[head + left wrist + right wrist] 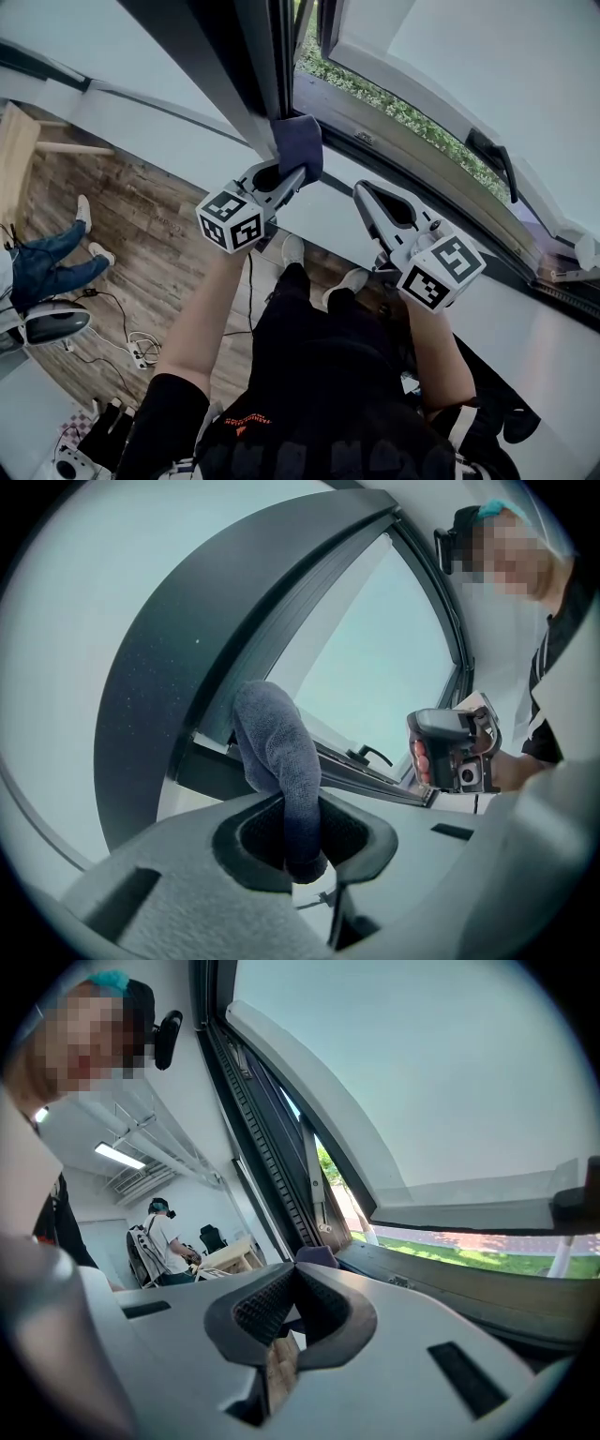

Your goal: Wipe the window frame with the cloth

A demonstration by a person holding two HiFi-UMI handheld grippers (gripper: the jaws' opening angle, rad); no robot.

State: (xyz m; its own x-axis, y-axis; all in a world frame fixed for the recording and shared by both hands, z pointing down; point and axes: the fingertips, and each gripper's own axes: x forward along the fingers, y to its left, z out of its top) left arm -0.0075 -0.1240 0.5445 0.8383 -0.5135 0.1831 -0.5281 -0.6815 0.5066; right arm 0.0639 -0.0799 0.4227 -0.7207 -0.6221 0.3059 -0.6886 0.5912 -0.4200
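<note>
A dark blue cloth [300, 145] is pressed against the lower end of the dark window frame upright [253, 66], just above the sill. My left gripper [281, 178] is shut on the cloth. In the left gripper view the cloth [277, 761] stands up out of my left gripper [298, 808] and bends toward the frame [216, 639]. My right gripper [367, 192] hangs to the right of it, below the sill, shut and empty. In the right gripper view my right gripper [295, 1271] has its jaws together, with a corner of the cloth [316, 1255] beyond them.
The window sash with its handle [492, 155] stands open to the right, greenery [375, 94] beyond the sill. Below lie a wooden floor, cables [141, 352] and a seated person's legs [47, 262]. Another person [164, 1237] stands far back in the room.
</note>
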